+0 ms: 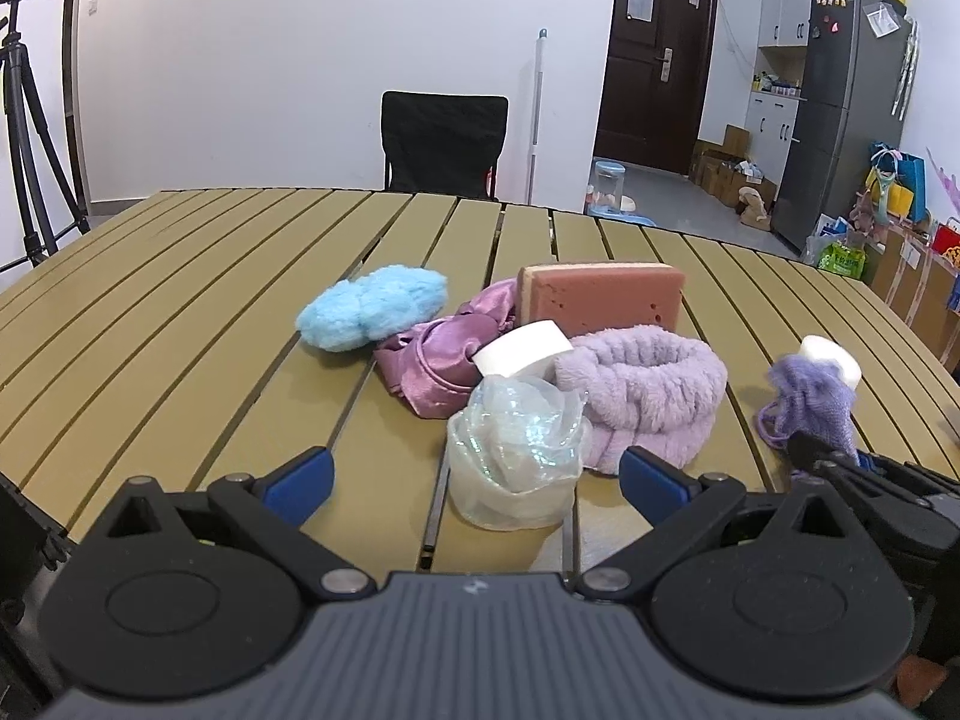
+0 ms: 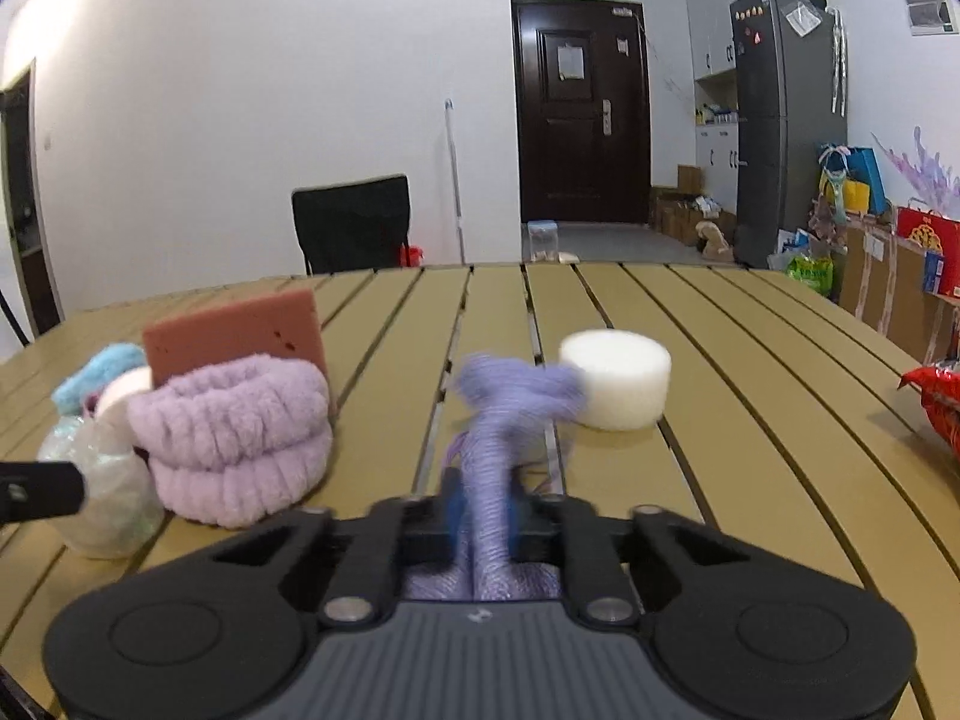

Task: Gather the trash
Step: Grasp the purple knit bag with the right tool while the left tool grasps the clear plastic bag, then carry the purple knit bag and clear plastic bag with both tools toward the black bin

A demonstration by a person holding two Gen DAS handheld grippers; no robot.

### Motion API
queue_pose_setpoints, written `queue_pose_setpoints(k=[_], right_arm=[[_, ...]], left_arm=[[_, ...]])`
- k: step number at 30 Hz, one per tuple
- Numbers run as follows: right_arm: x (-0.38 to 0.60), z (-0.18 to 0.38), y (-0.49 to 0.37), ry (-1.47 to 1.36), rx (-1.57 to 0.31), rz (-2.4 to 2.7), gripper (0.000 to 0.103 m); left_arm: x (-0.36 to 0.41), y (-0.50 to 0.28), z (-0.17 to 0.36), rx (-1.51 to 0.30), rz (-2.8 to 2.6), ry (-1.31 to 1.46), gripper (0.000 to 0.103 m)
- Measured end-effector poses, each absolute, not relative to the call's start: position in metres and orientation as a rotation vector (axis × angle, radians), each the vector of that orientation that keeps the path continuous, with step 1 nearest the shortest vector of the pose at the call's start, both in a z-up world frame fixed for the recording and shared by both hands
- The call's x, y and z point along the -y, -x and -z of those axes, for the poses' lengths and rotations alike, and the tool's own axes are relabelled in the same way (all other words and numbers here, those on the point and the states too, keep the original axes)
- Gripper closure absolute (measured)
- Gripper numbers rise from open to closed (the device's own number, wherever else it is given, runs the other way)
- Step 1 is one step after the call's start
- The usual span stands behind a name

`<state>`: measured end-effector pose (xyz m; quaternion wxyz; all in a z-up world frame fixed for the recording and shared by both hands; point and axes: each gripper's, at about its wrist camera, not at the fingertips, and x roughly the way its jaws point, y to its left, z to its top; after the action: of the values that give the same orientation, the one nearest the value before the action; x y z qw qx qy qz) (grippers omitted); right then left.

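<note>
A crumpled clear plastic bag lies on the slatted tan table, between the blue pads of my left gripper, which stands open and does not touch it. Behind the bag are a lilac fluffy headband, a white roll, a purple satin scrunchie, a pink sponge on edge and a blue fluffy pad. My right gripper is shut on a purple knitted pouch, which sticks up blurred from its jaws. A white foam cylinder stands just beyond it.
A red snack wrapper lies at the table's right edge. A black chair stands behind the far side, and a tripod at the left. A dark door, a fridge and boxes fill the back right.
</note>
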<state>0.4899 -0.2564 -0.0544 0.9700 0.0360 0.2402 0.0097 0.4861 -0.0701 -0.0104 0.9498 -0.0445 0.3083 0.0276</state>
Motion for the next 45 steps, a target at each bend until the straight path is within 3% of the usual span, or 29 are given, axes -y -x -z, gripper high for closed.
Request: queue_pose_setpoints(k=[17, 21, 26, 27, 28, 33, 45], right_arm=[[0.278, 0.022, -0.46, -0.102, -0.313, 0.002, 0.096], [0.283, 0.024, -0.461, -0.106, -0.32, 0.006, 0.096], [0.284, 0.028, -0.463, -0.113, -0.326, 0.005, 0.096], [0.285, 0.028, -0.464, -0.116, -0.327, 0.004, 0.096], [0.284, 0.029, -0.464, -0.118, -0.328, 0.002, 0.096], [0.282, 0.028, -0.465, -0.115, -0.328, -0.004, 0.096], [0.274, 0.023, -0.456, -0.097, -0.315, -0.041, 0.096]], left_arm=[[0.087, -0.499, 0.024, -0.627, -0.038, 0.083, 0.0], [0.092, -0.501, 0.027, -0.622, -0.028, 0.081, 0.012], [0.094, -0.504, 0.032, -0.624, -0.013, 0.069, 0.047], [0.094, -0.504, 0.032, -0.622, -0.012, 0.065, 0.057], [0.094, -0.504, 0.033, -0.622, -0.007, 0.061, 0.061], [0.093, -0.5, 0.033, -0.615, -0.008, 0.048, 0.067], [0.089, -0.486, 0.021, -0.587, -0.016, 0.021, 0.068]])
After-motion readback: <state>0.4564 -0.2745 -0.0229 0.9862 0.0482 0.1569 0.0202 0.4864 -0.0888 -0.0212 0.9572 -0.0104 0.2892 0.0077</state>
